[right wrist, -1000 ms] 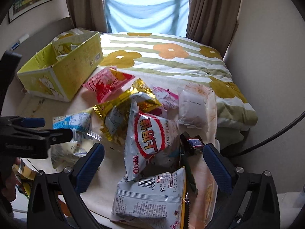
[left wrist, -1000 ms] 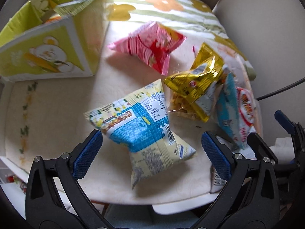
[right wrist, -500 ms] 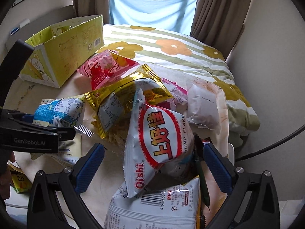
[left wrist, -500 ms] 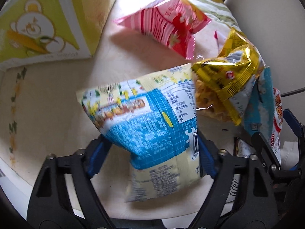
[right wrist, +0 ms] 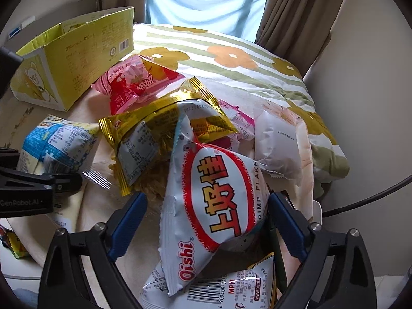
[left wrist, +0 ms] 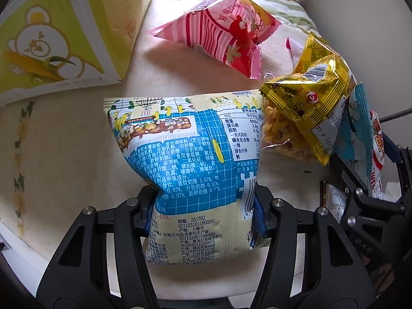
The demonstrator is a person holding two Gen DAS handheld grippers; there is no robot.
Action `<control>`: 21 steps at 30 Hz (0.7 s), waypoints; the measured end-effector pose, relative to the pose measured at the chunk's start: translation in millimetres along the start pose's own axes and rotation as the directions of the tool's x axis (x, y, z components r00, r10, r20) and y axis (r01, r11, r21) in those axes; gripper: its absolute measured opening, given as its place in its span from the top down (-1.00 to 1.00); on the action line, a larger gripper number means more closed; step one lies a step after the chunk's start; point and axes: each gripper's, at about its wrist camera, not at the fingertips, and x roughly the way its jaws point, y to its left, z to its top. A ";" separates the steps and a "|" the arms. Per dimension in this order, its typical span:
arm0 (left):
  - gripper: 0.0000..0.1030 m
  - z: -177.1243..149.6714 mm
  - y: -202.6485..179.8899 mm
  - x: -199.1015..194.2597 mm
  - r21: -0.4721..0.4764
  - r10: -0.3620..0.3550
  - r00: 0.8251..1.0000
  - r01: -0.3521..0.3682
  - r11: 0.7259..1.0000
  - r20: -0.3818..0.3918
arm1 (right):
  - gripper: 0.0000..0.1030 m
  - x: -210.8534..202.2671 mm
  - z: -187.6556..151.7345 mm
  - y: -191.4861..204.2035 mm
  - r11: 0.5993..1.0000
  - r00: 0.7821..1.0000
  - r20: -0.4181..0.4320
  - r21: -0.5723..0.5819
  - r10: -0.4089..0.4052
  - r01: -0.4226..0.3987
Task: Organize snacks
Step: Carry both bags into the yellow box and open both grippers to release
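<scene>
On a cream surface (left wrist: 64, 154) beside the flowered bed: left gripper (left wrist: 203, 211), fingers just closing, pinching the blue-and-cream foil snack bag (left wrist: 190, 154); right gripper (right wrist: 206, 221) narrowing, not yet touching the white Oishi packet (right wrist: 213, 200). Next, probably needing lifting toward the yellow cardboard box (right wrist: 77, 59).

Black hand-held gripper (left wrist: 203, 211), blue pads (right wrist: 127, 221)
</scene>
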 end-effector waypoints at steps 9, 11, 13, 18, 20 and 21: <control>-0.01 -2.9 5.0 -5.7 -0.021 0.003 1.000 -0.003 1.000 0.006 | -0.13 1.6 -3.1 -6.1 1.000 1.000 -0.010 0.008 -0.028 0.028; -0.01 -2.3 2.8 -8.6 -0.022 0.003 1.000 -0.002 1.000 0.012 | -0.09 -2.0 -3.6 -6.4 1.000 1.000 -0.003 0.017 -0.016 0.016; -0.01 -2.7 3.1 -13.1 -0.022 0.002 1.000 -0.002 1.000 0.018 | -0.07 -6.4 -3.9 -7.0 1.000 1.000 0.008 0.022 -0.011 0.011; -0.01 -2.5 1.0 -29.6 -0.026 -0.001 0.999 0.002 1.000 0.047 | -0.06 -25.7 -1.8 -7.0 1.000 0.999 0.049 0.025 -0.002 0.001; -0.01 -1.6 0.8 -39.6 -0.030 -0.005 0.998 0.007 1.000 0.061 | -0.06 -33.7 0.0 -7.9 1.000 0.998 0.064 0.027 0.006 -0.008; -0.01 -2.2 1.1 -45.2 -0.034 -0.008 0.997 0.011 0.999 0.071 | -0.05 -39.1 1.1 -8.7 1.000 0.997 0.075 0.028 0.009 -0.011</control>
